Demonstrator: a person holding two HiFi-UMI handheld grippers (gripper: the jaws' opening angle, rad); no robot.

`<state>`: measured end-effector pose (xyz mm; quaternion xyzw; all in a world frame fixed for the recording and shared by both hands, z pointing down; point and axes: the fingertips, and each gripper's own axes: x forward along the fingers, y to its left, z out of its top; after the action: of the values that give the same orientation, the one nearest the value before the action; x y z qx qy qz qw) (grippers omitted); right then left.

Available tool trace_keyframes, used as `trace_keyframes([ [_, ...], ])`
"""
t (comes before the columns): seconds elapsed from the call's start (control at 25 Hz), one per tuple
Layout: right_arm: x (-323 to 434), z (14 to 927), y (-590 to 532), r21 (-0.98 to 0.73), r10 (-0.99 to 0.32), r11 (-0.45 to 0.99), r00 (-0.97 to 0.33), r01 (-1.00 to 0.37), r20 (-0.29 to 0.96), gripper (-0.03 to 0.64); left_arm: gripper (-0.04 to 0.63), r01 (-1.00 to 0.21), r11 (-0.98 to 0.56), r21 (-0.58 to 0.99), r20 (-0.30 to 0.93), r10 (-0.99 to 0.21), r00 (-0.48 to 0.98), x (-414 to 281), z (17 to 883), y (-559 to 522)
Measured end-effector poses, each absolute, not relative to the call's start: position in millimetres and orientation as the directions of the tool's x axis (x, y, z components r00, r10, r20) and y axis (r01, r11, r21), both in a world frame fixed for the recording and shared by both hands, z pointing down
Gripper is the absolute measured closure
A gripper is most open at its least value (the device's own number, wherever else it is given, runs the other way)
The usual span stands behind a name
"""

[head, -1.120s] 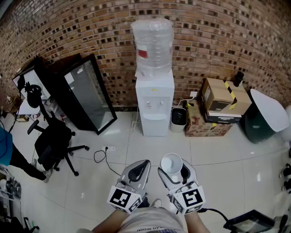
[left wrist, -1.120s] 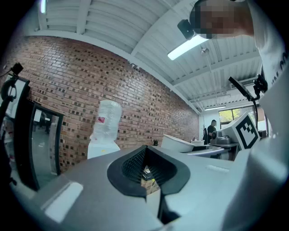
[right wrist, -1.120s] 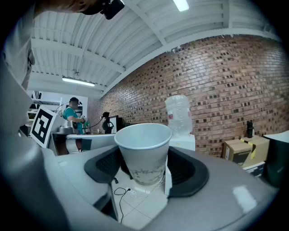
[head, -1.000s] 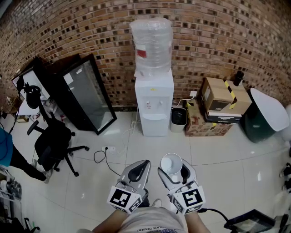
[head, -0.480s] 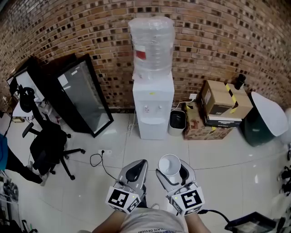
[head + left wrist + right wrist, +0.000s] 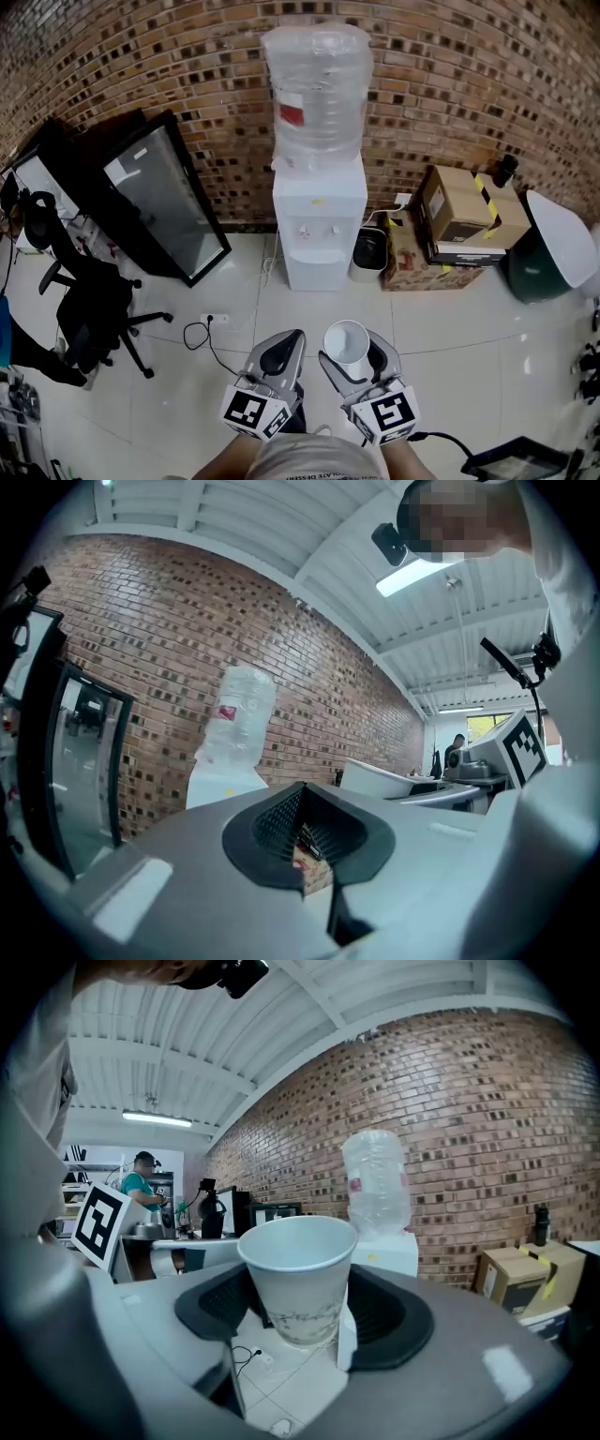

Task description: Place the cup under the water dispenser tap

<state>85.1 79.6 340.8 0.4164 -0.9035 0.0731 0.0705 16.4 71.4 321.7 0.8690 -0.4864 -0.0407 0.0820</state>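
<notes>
- The cup is a white paper one, upright and mouth-up. It is carried in the air over the floor, well apart from the dispenser at its 12 o'clock.
- The right tool grasps the cup. In the right gripper view its jaws stand wide, with a dark pad on either side of the lower wall of the cup.
- The left tool, at 9 o'clock of the right one, is clenched on nothing. The left gripper view shows its jaws pressed together with no object between them.
- The cup looks empty, so it should be very light. It will probably follow any tilt of the tool and tip easily once set down.
- The thin paper wall is likely soft, and a hard squeeze would dent it oval or crease it. The rolled rim and the base are the stiffer parts.
- The present hold on the lower half, near the base, seems sensible. The wall resists best there, and the mouth stays clear for the taps.
- The cup tapers toward the bottom, so a loose grip could let it slide up and out. Gentle, even pressure looks right.
- The recess under the taps seems narrow, so the cup should go in level and be released only when its base sits flat.
</notes>
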Motion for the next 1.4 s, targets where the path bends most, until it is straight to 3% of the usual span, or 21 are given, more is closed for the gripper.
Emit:
trace_keyframes([
  [0.48, 44, 336, -6, -0.070, -0.741, 0.627, -0.622, -0.776, 0.253, 0.295, 0.603, -0.816, -0.539, 0.209, 0.022, -0.832, 0.555, -19, 320, -17],
  [1.4, -15, 328, -133, 0.005, -0.778, 0.597, -0.578, -0.802, 0.246, 0.295, 0.603, -0.769, -0.595, 0.234, 0.011, -0.789, 0.614, -65, 316, -134],
])
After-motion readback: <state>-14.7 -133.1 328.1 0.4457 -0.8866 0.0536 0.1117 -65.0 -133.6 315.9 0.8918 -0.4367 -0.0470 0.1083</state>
